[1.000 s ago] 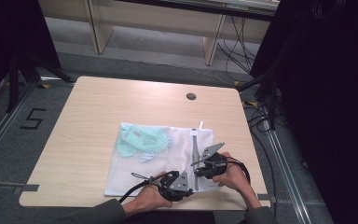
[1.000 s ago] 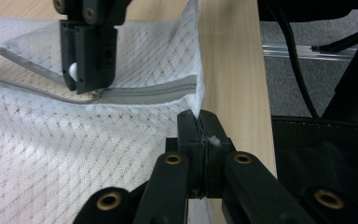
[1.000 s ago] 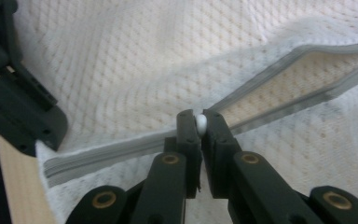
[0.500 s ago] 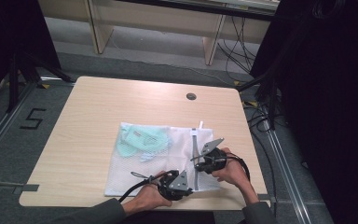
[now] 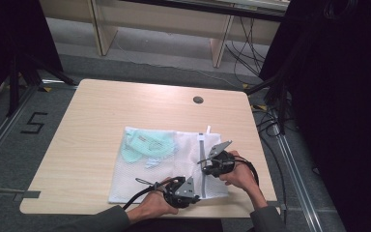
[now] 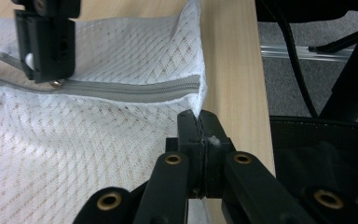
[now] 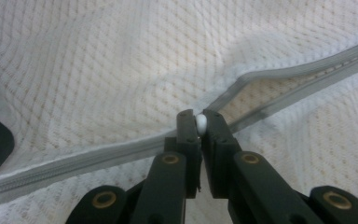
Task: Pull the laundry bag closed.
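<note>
**Right gripper view: zipper pull pinched, bag corner pinned**

Right gripper view is showing the white zipper pull sitting between the jaws of the right hand-held gripper, which is clenching on it. Beyond the pull the grey zipper is gaping open; on the near side it is running closed. That grip is, by my reading, there to drive the slider along the track, though which way cannot be told.

The mesh laundry bag is lying flat on the table, toward the near right part, with pale green cloth showing through its far left portion.

The left hand-held gripper is squeezing the bag's corner just past the zipper's closed end, close to the table's edge. Its jaws are meeting on the mesh. This hold is probably acting as an anchor, keeping the fabric taut so the slider does not drag the whole bag along.

Both of the person's hands are working at the near edge, cables trailing behind.
</note>
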`<state>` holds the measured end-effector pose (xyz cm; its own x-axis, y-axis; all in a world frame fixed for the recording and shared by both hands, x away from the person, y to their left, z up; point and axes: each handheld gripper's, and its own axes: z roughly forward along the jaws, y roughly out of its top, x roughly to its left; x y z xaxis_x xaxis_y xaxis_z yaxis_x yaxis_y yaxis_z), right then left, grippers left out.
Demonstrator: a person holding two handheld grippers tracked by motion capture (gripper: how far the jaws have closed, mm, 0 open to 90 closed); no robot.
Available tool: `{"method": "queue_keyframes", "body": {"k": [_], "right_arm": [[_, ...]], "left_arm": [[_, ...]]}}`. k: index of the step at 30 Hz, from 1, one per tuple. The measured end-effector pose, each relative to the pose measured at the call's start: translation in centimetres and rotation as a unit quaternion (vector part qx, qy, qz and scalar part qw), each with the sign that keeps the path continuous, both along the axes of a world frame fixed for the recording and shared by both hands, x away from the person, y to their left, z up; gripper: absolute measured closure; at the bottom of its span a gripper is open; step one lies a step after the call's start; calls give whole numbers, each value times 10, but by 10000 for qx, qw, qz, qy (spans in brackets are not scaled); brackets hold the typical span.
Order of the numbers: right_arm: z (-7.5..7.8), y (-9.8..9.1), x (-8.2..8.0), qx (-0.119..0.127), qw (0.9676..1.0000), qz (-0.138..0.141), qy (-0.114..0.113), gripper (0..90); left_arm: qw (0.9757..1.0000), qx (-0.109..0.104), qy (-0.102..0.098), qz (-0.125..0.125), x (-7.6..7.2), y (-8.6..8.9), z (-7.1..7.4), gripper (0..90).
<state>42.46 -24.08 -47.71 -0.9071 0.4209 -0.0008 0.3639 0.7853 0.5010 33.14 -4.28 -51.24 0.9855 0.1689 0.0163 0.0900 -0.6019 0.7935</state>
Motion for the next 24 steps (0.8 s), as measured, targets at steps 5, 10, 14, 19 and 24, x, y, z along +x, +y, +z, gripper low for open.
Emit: {"method": "queue_keyframes", "body": {"k": [5,10,14,19,24], "right_arm": [[-1,1,2,-12,10000,-6,-27,866],[0,2,2,-6,9999,-99,27,866],[0,2,4,-5,9999,-111,-34,866],[0,2,6,-29,9999,-129,-5,866],[-1,1,10,-1,9999,-150,-8,866]], "left_arm": [[10000,-16,55,-6,1,0,-1,890],[9999,-56,90,26,2,1,0,890],[9999,-45,108,19,2,1,0,890],[9999,-37,105,24,2,1,0,890],[9999,-38,112,-4,2,1,0,890]]}}
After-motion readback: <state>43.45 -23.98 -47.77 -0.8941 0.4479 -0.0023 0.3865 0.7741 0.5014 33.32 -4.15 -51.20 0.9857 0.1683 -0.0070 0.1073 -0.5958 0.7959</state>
